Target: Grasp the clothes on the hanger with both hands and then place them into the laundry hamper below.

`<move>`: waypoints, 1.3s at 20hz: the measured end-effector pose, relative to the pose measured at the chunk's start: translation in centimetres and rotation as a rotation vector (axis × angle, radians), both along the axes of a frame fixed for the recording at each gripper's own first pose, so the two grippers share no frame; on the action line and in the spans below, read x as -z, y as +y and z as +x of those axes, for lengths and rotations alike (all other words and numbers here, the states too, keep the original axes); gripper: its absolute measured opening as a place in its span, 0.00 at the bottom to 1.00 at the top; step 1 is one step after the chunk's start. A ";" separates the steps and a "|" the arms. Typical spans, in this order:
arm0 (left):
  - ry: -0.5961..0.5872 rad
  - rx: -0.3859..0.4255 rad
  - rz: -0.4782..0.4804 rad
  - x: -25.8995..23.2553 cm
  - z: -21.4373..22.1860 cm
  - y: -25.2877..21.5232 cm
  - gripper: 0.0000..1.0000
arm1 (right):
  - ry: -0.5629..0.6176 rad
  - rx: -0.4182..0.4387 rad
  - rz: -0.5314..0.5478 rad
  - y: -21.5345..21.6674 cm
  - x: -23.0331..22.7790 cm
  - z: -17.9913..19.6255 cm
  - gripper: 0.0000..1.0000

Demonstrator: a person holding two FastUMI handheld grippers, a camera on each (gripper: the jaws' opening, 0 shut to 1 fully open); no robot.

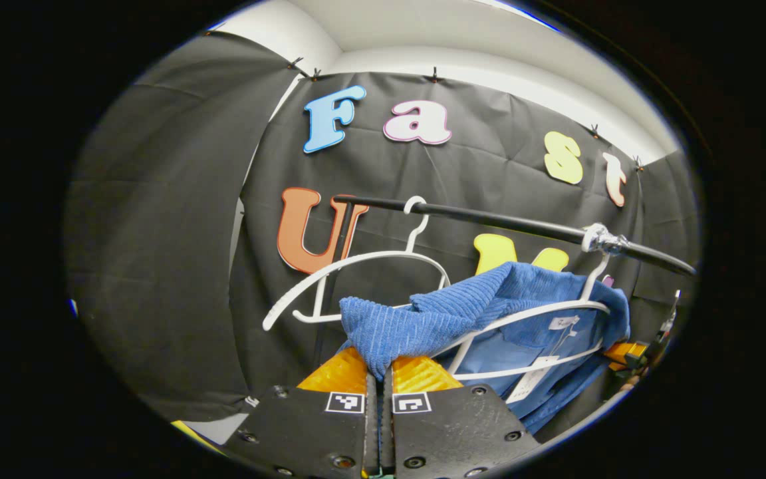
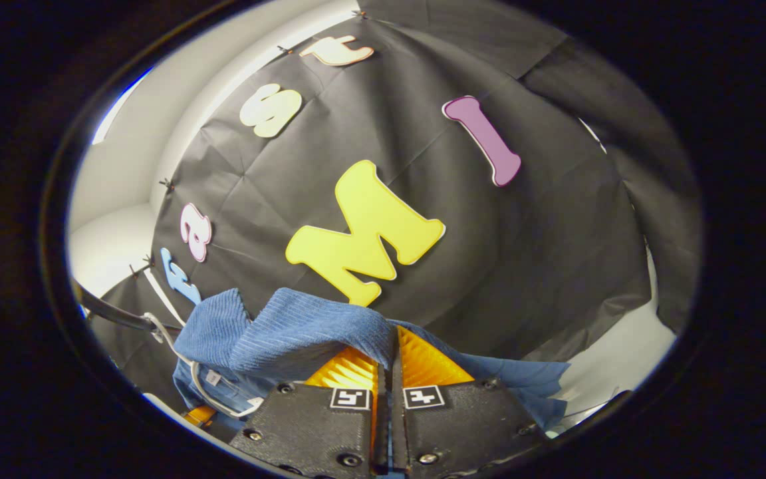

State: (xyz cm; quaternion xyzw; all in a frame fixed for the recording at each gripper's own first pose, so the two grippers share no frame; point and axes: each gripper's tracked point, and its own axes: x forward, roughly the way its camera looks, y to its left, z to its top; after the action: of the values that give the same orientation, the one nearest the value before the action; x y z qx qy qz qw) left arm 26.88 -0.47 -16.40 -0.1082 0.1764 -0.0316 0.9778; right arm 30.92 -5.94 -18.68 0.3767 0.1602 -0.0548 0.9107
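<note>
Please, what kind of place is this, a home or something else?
Probably a staged recording booth, not a home. Black cloth is pinned up as the wall, a bare clothes rail carries white hangers, and a blue garment is pinched by the left gripper and right gripper.

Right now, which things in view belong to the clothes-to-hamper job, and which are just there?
In the job:
- blue garment, pinched at each end
- left gripper
- right gripper
- white hanger under the garment

Just there:
- empty white hanger
- black rail
</note>
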 end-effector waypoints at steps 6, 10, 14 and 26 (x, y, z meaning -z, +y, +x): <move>0.008 0.017 0.047 -0.1 1.6 1.1 0.07 | -0.054 0.001 -0.061 -2.1 -2.7 1.0 0.05; 0.013 0.088 0.078 0.1 2.5 1.2 0.07 | -0.043 0.011 -0.091 -3.5 -2.7 2.6 0.05; 0.049 0.163 0.062 1.8 4.0 1.0 0.04 | 0.006 -0.024 -0.088 -2.9 -0.4 3.5 0.05; 0.141 0.119 -0.010 8.1 1.3 2.9 0.01 | 0.181 -0.046 -0.032 -1.5 8.9 0.3 0.06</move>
State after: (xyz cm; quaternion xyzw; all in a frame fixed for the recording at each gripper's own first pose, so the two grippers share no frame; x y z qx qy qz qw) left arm 28.15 2.38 -24.49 -0.1042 0.2508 -0.0828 0.9589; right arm 31.23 -7.40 -27.63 0.3518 0.2497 -0.0704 0.8994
